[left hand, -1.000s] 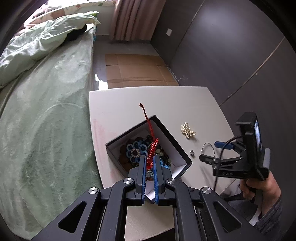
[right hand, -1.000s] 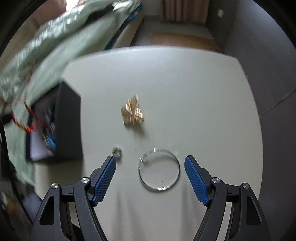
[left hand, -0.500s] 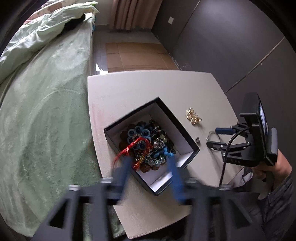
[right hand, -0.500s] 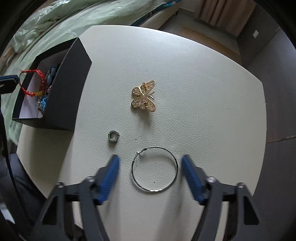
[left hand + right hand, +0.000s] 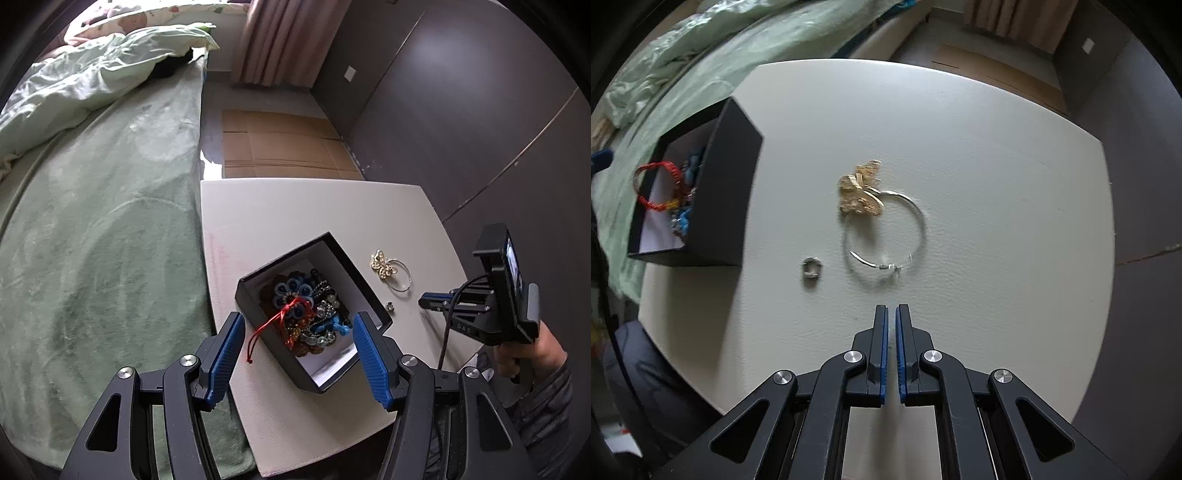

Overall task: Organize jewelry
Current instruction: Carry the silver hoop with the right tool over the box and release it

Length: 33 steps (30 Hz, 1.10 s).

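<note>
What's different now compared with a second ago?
The left gripper let go of the red cord bracelet, which now lies in the black box, one end trailing over the rim. The right gripper snapped shut on nothing; the silver hoop slid away against the gold butterfly. The small ring and box stayed put.

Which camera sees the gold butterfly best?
The right wrist view. The gold butterfly lies near the middle of the picture, fairly large though a bit blurred, overlapping the silver hoop. The left wrist view shows it small and far off, beside the black box.
</note>
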Motion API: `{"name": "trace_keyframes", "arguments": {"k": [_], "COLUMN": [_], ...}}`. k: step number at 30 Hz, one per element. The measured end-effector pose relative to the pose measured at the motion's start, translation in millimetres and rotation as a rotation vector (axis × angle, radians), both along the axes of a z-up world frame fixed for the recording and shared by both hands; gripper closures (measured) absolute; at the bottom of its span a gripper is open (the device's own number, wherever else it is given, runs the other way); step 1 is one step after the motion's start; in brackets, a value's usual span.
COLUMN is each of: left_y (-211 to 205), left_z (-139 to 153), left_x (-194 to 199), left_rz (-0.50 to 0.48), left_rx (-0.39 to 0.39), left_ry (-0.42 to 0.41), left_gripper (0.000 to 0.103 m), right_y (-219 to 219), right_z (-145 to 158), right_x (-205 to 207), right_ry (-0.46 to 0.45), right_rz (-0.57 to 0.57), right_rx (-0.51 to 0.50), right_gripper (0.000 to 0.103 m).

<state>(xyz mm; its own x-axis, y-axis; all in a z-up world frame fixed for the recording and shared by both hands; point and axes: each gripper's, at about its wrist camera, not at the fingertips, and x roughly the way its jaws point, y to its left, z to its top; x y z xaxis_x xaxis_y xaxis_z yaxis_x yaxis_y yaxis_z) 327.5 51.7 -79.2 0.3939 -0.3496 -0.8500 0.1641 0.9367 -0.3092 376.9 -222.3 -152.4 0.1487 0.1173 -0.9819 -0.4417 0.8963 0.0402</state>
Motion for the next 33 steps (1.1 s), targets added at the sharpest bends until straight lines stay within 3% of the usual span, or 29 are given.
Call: {"name": "trace_keyframes", "arguments": {"k": [3, 7, 18, 21, 25, 26, 33], "left_y": [1.6, 4.8, 13.7, 12.7, 11.1, 9.5, 4.5], "left_z": [-1.0, -2.3, -9.0, -11.0, -13.7, -13.6, -6.5], "left_x": [-2.2, -3.4, -3.6, -3.9, -2.8, -3.1, -7.1], "left_rz": [0.004, 0.008, 0.023, 0.020, 0.015, 0.011, 0.000], "left_rx": [-0.003, -0.008, -0.024, -0.028, -0.036, -0.036, -0.042], "left_ry": [0.000, 0.000, 0.011, 0.013, 0.017, 0.017, -0.001], "left_gripper": [0.041, 0.041, 0.041, 0.041, 0.041, 0.041, 0.041], "right_y": [-2.0, 8.6, 43.8, 40.5, 34.5, 34.3, 24.3], "right_z": [4.2, 14.0, -10.8, -14.8, -16.3, -16.8, -9.2], "right_x": [0.7, 8.2, 24.1, 27.9, 31.3, 30.4, 22.3], "right_ry": [-0.011, -0.048, -0.012, 0.016, 0.039, 0.041, 0.037], "right_rz": [-0.017, -0.033, 0.086, 0.082, 0.066, 0.066, 0.019], "right_rx": [0.039, 0.066, -0.065, -0.048, -0.061, -0.066, -0.010], "right_gripper": [0.097, 0.074, 0.074, 0.074, 0.097, 0.099, 0.100]}}
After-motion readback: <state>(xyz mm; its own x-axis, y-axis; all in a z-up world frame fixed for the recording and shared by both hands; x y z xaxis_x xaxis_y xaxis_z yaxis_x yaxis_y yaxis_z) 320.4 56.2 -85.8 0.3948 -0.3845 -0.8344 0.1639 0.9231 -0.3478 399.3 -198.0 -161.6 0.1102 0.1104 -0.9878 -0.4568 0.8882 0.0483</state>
